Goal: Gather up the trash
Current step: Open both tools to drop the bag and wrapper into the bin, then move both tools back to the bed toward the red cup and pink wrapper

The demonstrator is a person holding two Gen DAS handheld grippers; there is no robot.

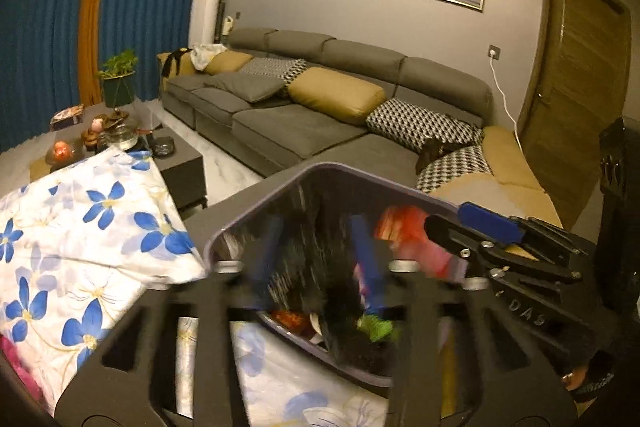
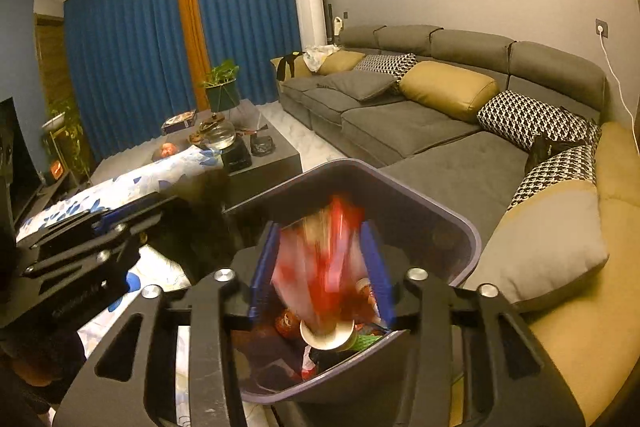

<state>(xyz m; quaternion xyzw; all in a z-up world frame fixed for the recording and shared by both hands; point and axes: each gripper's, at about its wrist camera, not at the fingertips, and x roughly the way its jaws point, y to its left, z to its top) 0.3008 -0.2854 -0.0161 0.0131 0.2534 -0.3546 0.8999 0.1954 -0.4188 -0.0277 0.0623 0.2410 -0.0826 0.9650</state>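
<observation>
Purple bin [image 1: 256, 211] under left gripper [image 1: 320, 259]: two blue fingers parted, blurred dark item between, grip unclear. Right view: right gripper [image 2: 324, 267] spread, one red-white wrapper [image 2: 320, 267] blurred between fingers over bin [image 2: 452, 211]; one paper cup [image 2: 328, 337] inside.
</observation>
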